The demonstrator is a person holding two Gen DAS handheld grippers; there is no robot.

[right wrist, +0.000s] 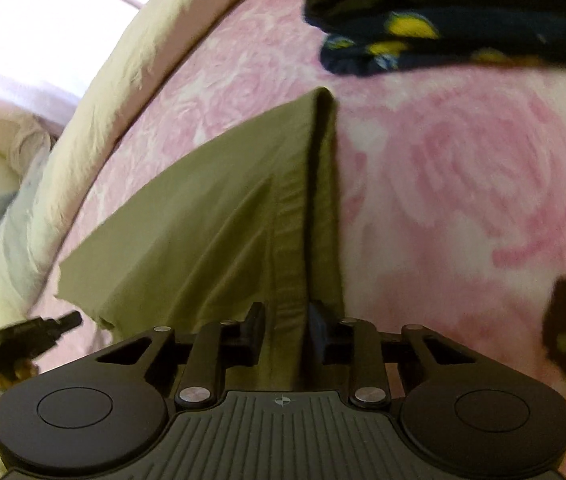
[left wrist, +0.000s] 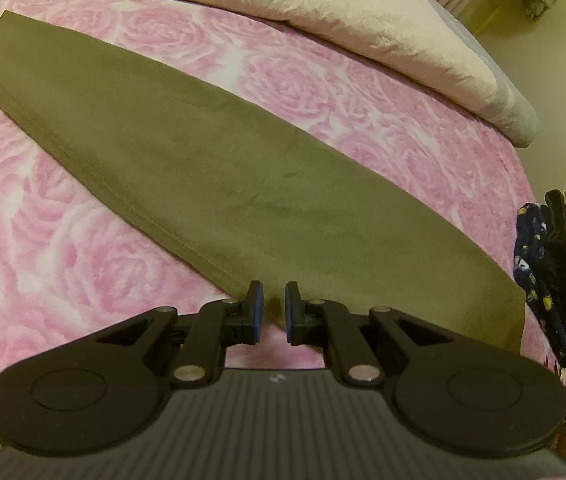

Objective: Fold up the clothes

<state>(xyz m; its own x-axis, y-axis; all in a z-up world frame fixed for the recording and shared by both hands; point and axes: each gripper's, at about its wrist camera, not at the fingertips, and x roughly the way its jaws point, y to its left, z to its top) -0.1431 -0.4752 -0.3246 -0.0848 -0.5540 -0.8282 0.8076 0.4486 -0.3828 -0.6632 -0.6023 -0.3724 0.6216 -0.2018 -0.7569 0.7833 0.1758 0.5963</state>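
the left claw (left wrist: 274, 307) hangs open above the edge of an olive garment (left wrist: 187, 160) on a pink rose blanket (left wrist: 43, 240). the right claw (right wrist: 286, 332) grips the garment's raised fold. no readable writing shows.

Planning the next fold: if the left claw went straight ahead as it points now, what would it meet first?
The olive cloth lying flat on the pink rose blanket. The open left claw sits right at its near edge, though height above it is unclear.

The left wrist view looks from low over the near edge of the bed (left wrist: 63, 240), facing along the olive garment (left wrist: 203, 168) toward the beige duvet (left wrist: 363, 12). The right wrist view sits much closer, tilted, right against the garment's (right wrist: 203, 220) edge. Both share garment, pink bedspread and duvet (right wrist: 95, 100).
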